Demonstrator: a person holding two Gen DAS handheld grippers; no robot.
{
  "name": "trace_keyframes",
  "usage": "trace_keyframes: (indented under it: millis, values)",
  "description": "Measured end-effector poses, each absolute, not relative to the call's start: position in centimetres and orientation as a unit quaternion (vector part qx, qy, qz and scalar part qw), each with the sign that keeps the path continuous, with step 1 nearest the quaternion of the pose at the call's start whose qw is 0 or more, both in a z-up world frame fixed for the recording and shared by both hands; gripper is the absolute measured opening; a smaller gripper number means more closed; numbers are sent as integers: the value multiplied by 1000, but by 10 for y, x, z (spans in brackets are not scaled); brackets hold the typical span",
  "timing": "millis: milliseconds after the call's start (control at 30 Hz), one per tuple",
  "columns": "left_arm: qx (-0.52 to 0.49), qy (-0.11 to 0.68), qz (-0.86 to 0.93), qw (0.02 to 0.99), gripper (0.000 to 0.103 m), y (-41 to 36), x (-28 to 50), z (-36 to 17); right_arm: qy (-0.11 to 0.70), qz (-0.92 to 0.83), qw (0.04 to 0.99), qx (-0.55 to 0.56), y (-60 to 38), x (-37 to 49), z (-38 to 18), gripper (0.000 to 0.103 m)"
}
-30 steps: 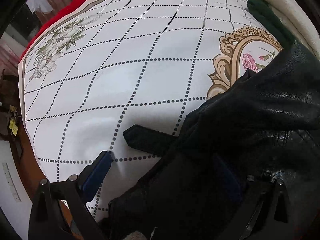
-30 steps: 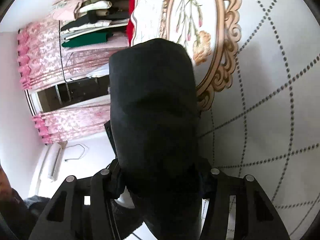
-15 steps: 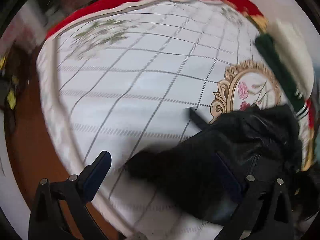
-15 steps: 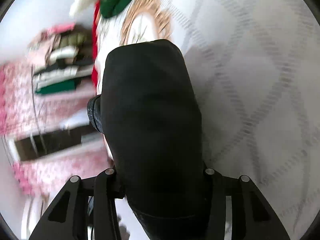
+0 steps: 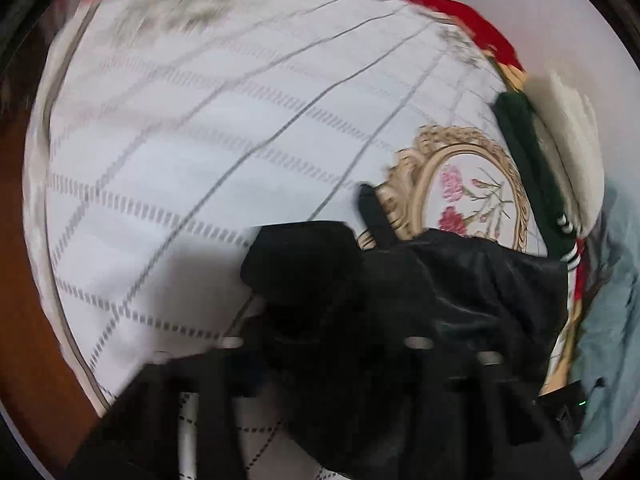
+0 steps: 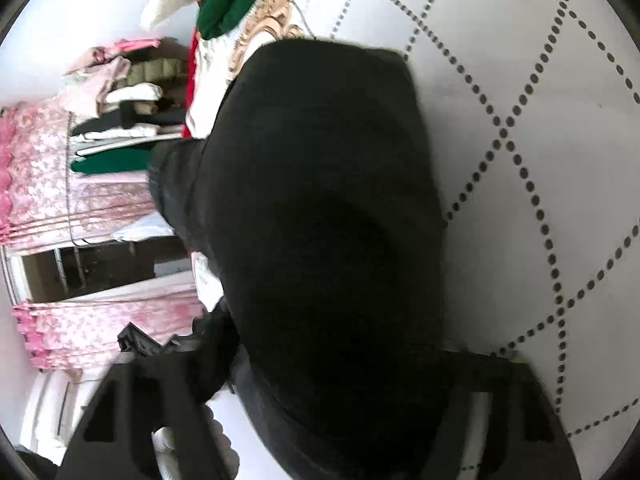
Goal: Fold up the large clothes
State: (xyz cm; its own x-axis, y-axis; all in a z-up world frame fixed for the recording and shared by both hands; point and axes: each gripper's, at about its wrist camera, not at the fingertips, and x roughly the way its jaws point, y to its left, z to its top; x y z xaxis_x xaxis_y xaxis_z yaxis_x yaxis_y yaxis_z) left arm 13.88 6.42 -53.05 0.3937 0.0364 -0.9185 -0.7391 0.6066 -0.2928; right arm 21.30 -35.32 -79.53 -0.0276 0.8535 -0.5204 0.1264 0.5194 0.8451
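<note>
A black leather jacket (image 5: 460, 292) lies bunched on the white dotted tablecloth (image 5: 200, 160). My left gripper (image 5: 320, 344) is shut on a fold of the jacket, which hides both fingertips. In the right wrist view my right gripper (image 6: 320, 352) is shut on a broad black fold of the same jacket (image 6: 320, 200), held up above the tablecloth (image 6: 540, 120); the cloth hides its fingertips too. A black strap (image 5: 372, 212) sticks out of the jacket toward the gold floral medallion (image 5: 472, 192).
Folded green (image 5: 532, 176) and cream (image 5: 576, 152) clothes lie at the table's far right edge, with a pale blue cloth (image 5: 608, 320) beyond. The table's wooden rim (image 5: 36, 360) shows at left. Shelves of folded clothes (image 6: 124, 120) and pink curtains (image 6: 80, 320) stand beside the table.
My left gripper was open half a second ago and is now shut on a fold of the jacket, farther from the table. My right gripper kept its hold and swung round.
</note>
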Motion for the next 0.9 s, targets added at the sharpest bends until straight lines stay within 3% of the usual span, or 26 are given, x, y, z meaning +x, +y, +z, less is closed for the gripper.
trace_keyframes:
  millis: [67, 167, 567, 900]
  values:
    - [-332, 489, 260, 763, 23, 58, 144, -518, 642, 305, 579, 399, -352, 213, -787, 49]
    - [-318, 494, 258, 767, 22, 59, 151, -497, 633, 306, 573, 421, -351, 216, -768, 44]
    - [-241, 480, 217, 815, 22, 69, 216, -381, 585, 376, 586, 416, -343, 264, -630, 43]
    - [-255, 400, 158, 866, 21, 112, 396, -294, 510, 382, 629, 445, -320, 426, -509, 43]
